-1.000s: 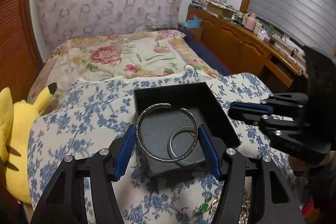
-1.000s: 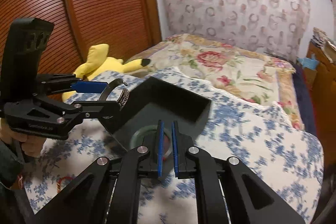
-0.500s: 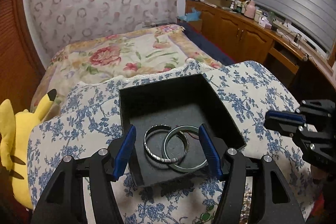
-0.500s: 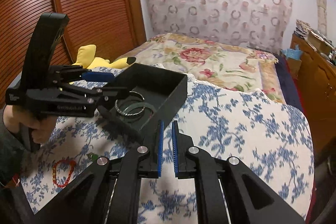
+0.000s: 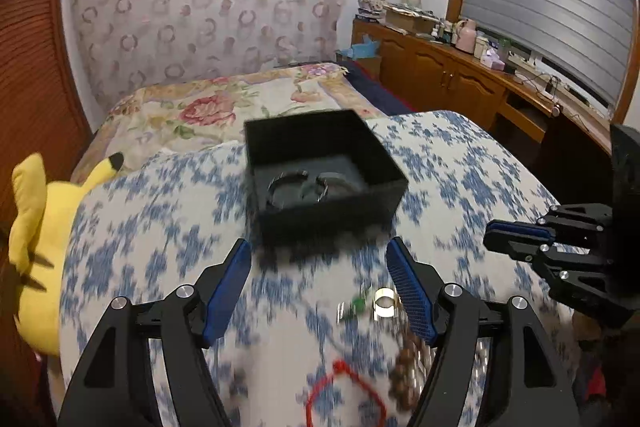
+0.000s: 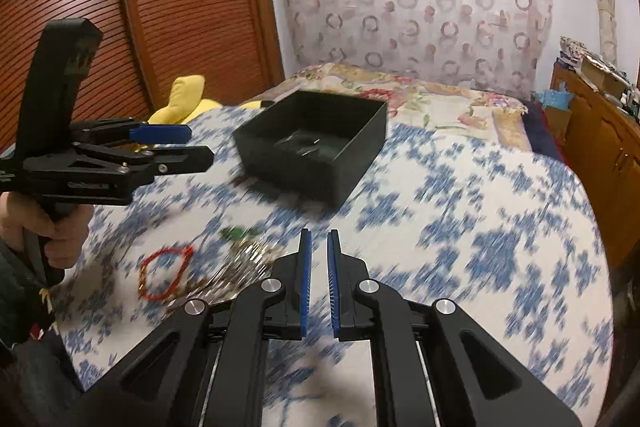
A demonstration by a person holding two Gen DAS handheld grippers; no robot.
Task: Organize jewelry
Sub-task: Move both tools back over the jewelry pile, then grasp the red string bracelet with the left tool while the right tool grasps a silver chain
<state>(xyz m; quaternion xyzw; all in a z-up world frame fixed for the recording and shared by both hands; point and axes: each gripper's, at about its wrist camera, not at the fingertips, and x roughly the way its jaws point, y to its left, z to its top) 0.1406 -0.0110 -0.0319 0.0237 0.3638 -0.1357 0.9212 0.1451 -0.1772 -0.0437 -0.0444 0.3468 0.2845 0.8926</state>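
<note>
A black open box (image 5: 324, 171) sits on the blue-flowered cloth, also in the right wrist view (image 6: 316, 143). Two metal bangles (image 5: 308, 187) lie inside it. My left gripper (image 5: 320, 267) is open and empty, held back from the box over loose jewelry: a red bead bracelet (image 5: 344, 395), a silver ring (image 5: 384, 303), a green piece (image 5: 356, 305) and brown beads (image 5: 404, 379). My right gripper (image 6: 318, 255) is shut and empty, near the red bracelet (image 6: 164, 273) and a silvery pile (image 6: 244, 263). The left gripper shows at the left (image 6: 188, 147).
A yellow plush toy (image 5: 36, 243) lies at the cloth's left edge. A floral bedspread (image 5: 224, 107) is behind the box. A wooden cabinet (image 5: 460, 79) with clutter runs along the right. A slatted wooden door (image 6: 140, 7) stands at the left.
My left gripper let the patterned bangle drop into the box and pulled back toward the loose jewelry. My right gripper also drew back from the box, staying shut.
</note>
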